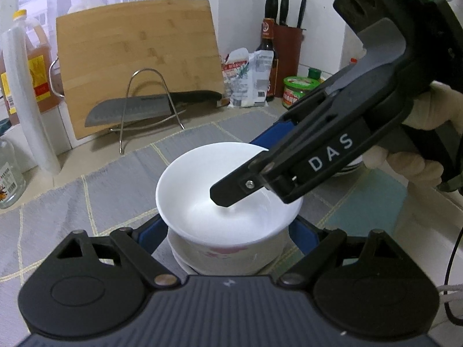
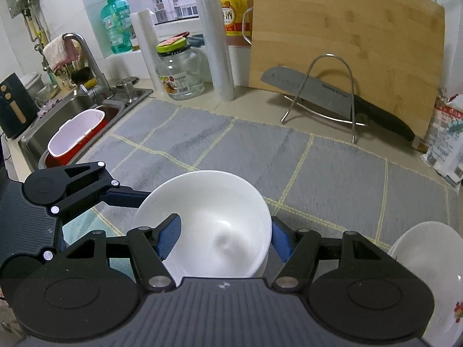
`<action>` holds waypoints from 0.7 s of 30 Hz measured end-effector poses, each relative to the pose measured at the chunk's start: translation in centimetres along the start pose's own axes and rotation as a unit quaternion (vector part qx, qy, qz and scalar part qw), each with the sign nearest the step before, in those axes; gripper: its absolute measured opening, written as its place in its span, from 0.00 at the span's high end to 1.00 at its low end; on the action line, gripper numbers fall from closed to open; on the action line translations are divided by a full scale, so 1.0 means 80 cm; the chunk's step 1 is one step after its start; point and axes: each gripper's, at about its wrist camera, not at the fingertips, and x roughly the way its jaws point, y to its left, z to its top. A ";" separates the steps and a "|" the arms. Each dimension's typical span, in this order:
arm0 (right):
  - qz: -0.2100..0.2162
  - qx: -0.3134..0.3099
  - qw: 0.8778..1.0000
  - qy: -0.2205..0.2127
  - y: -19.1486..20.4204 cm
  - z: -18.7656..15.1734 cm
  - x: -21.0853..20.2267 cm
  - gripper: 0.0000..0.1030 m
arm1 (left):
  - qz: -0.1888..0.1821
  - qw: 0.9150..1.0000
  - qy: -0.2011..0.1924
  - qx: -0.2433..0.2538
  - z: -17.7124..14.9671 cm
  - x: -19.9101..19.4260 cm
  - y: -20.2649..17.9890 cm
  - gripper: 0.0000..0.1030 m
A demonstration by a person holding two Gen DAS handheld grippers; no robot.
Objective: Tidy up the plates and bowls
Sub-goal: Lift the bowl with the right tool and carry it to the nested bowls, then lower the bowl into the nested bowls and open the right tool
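White bowl (image 1: 228, 190) nested in a flowered bowl (image 1: 225, 256), both empty

A beige countertop (image 2: 254, 98) carries a grey checked mat (image 2: 260, 156), a wire rack (image 2: 332, 92) and a glass jar (image 2: 179, 72).

White bowl (image 1: 202, 190) upright, nested atop floral-marked bowl (image 1: 225, 256), prob. plate (image 2: 434, 274) nearby

Both grippers (image 1: 228, 231) (image 2: 222, 238) angle downward, jaws clamped.
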 end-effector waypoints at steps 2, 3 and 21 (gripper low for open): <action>0.000 0.002 1.000 0.002 -0.001 -0.001 0.002 0.31 | -0.001 1.000 0.002 0.000 -0.001 0.001 0.000 0.13; 0.001 0.001 1.000 0.004 -0.001 -0.002 0.003 0.31 | -0.001 1.000 0.004 0.000 -0.001 0.002 0.000 0.13; 0.002 0.003 1.000 0.018 -0.002 -0.009 0.021 0.31 | -0.005 1.000 0.024 0.012 -0.006 0.012 0.003 0.13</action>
